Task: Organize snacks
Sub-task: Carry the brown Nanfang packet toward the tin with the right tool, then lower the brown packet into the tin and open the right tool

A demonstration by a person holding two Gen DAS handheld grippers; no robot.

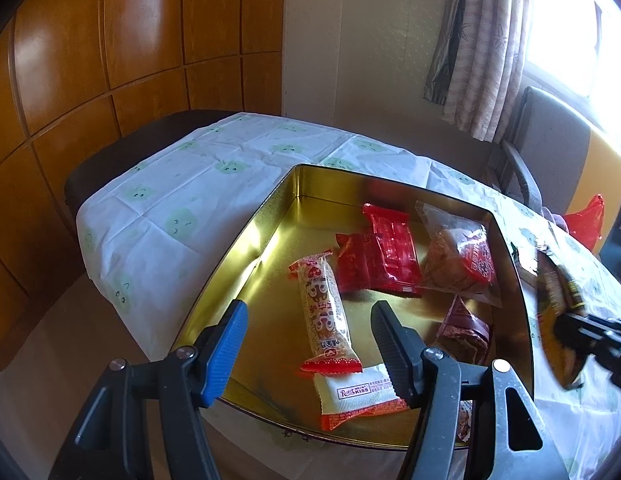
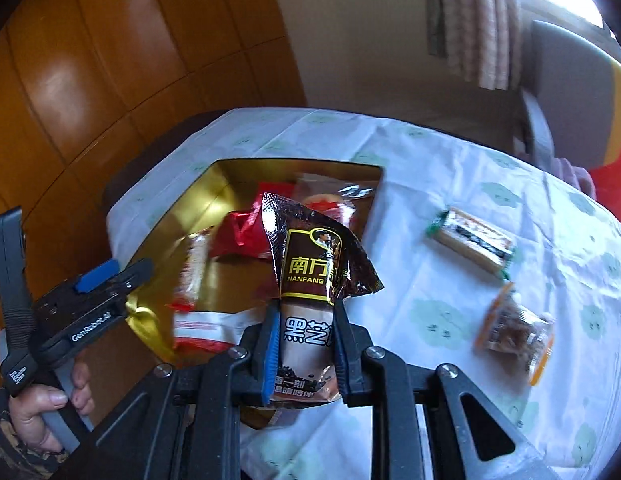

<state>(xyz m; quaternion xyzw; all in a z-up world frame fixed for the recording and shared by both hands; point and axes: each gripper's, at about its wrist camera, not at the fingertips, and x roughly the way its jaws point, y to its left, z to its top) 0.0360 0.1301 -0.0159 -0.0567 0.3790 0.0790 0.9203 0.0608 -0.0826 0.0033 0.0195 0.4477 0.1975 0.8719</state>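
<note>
Clamped in the right gripper [image 2: 303, 350], jaws pinched tight across its middle: a brown foil sachet [image 2: 310, 280], lifted clear of the tablecloth [image 2: 450, 184] just off the gold tin's [image 2: 214, 208] right wall. Probably light, soft and crinkly; slick film, likely to slip if taken by the flared top, so best held mid-body as here. Left gripper [image 1: 306, 340] spread wide, grasping nothing, hovering over the long orange-and-white pack [image 1: 324, 312] near the tin's near edge. Two more snacks loose toward the cloth's right edge: a green-ended bar [image 2: 470, 240] and a clear orange-trimmed pack [image 2: 514, 328]. Sachet's lower end hidden behind the jaws; tin contents blurred and partly masked; print hard to make out.
</note>
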